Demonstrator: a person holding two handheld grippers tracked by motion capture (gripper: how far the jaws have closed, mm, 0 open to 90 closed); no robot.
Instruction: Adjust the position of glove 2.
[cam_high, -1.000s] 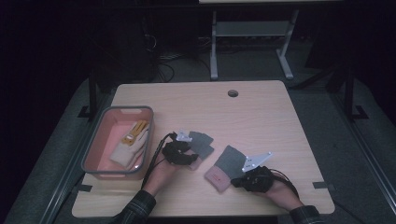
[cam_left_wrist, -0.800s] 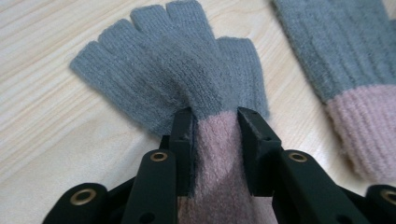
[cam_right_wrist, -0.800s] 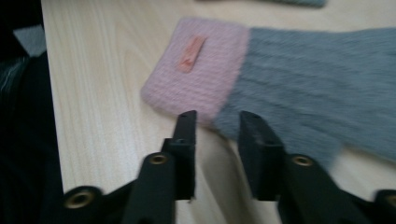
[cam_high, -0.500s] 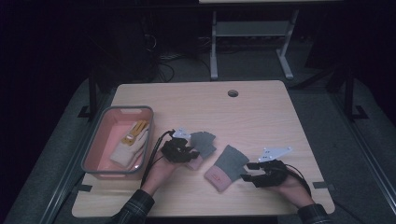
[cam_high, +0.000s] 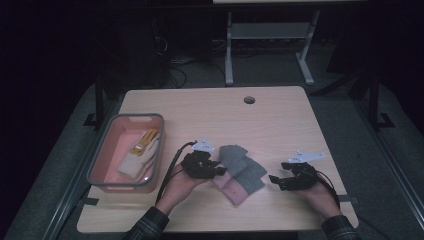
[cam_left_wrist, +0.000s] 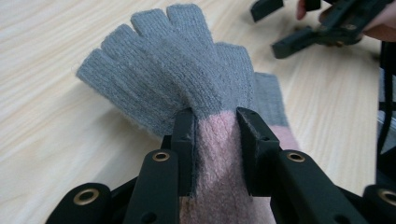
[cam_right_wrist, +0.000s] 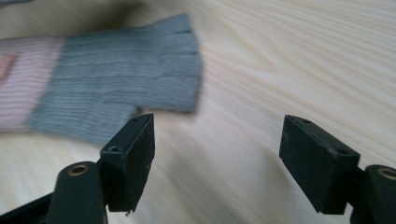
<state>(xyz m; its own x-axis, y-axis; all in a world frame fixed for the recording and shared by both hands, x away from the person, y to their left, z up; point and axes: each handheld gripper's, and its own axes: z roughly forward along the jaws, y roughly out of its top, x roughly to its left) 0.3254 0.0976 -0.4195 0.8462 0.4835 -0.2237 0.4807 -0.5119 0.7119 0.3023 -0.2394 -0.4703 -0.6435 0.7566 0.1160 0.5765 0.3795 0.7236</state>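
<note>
My left gripper (cam_left_wrist: 215, 126) is shut on the pink cuff of a grey fingerless glove (cam_left_wrist: 177, 60), having just closed on it. The glove's grey finger end sticks out beyond the jaws. In the high view this left gripper (cam_high: 219, 170) sits at the table's middle front with the held glove (cam_high: 231, 152) beside it. A second grey and pink glove (cam_high: 248, 179) lies flat on the table, also in the right gripper view (cam_right_wrist: 121, 79). My right gripper (cam_right_wrist: 219, 140) has just been opening. It is open over bare wood with nothing between its jaws, to the right of that glove (cam_high: 277, 181).
A pink tub with a grey rim (cam_high: 125, 118) stands at the left of the wooden table (cam_high: 280, 125), holding white and yellow gloves (cam_high: 139, 156). A round cable hole (cam_high: 249, 99) sits near the far edge. A metal frame (cam_high: 270, 35) stands on the floor beyond.
My right gripper let go of the flat glove, opened and slid to the right. My left gripper closed on the other glove's cuff and rose slightly.
</note>
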